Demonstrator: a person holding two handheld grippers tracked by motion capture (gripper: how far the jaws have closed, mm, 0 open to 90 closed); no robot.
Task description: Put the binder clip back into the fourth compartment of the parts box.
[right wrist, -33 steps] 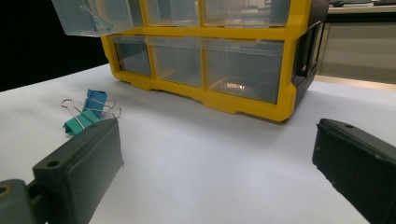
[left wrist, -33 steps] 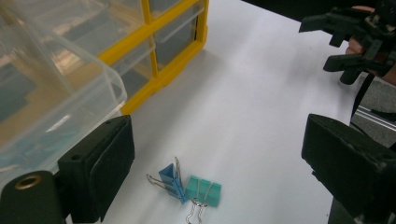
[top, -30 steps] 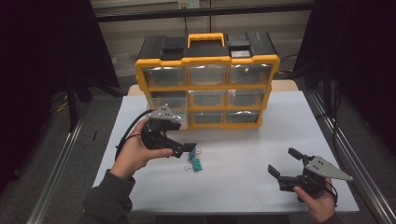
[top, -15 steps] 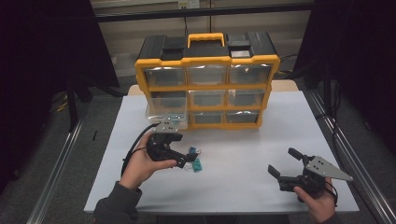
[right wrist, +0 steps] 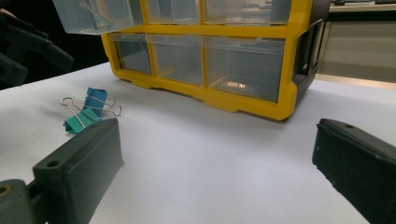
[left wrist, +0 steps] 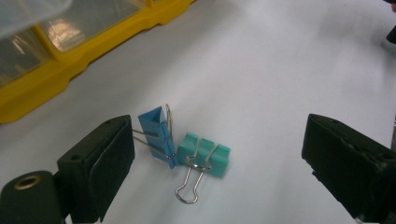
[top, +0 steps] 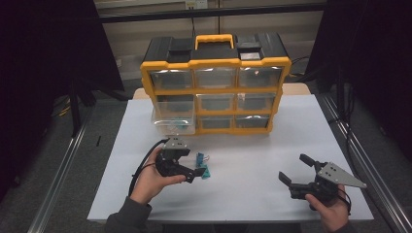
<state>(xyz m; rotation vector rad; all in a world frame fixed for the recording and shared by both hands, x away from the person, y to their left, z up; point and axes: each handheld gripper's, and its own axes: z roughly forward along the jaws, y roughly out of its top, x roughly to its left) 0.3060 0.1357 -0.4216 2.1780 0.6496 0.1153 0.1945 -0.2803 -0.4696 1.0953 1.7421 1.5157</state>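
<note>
White tabletop under dim light, dark surroundings; a yellow organiser with clear drawers stands at the far edge, its lower-left drawer pulled out over the table.

Left to right. My left gripper has come down and forward since a second ago, from a raised position near the organiser to a low one just above the table. Its jaws are spread wide and hold nothing; in the left gripper view they bracket the two clips, with one jaw close beside the blue one. I judge this to be the approach before a pick-up: the closing has not begun.

Next, the blue binder clip and the teal binder clip, touching each other on the bare table in front of the organiser, between my two hands and nearer the left. The blue clip lies on its side, with one wire handle arching over it and the other running toward the near jaw. The teal clip lies flat; its long axis runs roughly across the gap between the jaws, and its wire handle points toward my camera.

At right, my right gripper rests low near the table's front edge, unmoved over the past second, jaws wide apart and empty, well away from the clips.
</note>
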